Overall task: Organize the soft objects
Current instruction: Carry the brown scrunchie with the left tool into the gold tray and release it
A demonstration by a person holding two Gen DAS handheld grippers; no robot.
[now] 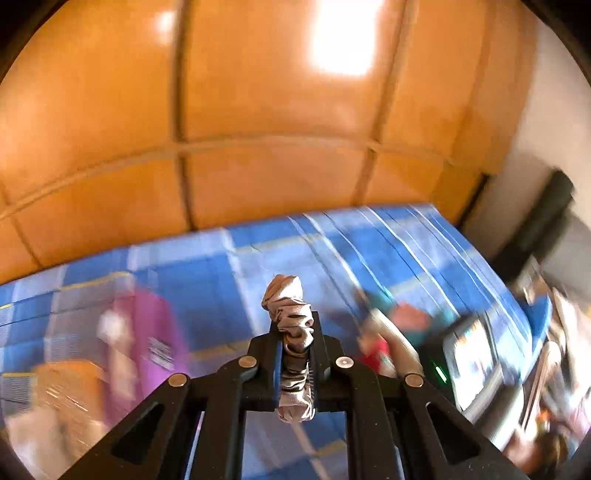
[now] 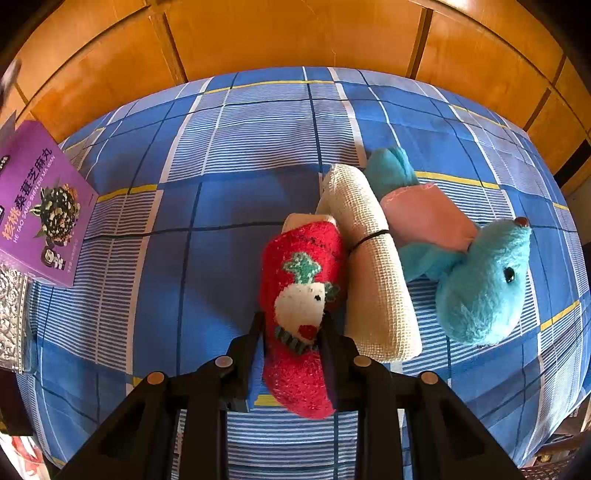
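Observation:
In the left wrist view my left gripper (image 1: 295, 326) is shut on a bunched beige-grey scrunchie (image 1: 290, 306), held up above the blue checked bed sheet (image 1: 207, 280). That view is motion-blurred. In the right wrist view my right gripper (image 2: 292, 319) points steeply down, its two fingers pressing the sides of a red fuzzy sock (image 2: 306, 251) with a white snowman pattern that lies on the sheet (image 2: 207, 147). A rolled white knit cloth (image 2: 373, 273) bound with a black band lies against the sock's right side. A teal plush animal (image 2: 480, 280) with a pink piece lies beyond it.
A purple printed box (image 2: 37, 199) stands at the bed's left edge, beside a grey patterned item (image 2: 11, 314). Orange wooden panels (image 2: 295, 29) rise behind the bed. The left wrist view shows the purple box (image 1: 147, 332) and an orange-brown box (image 1: 62, 391), both blurred.

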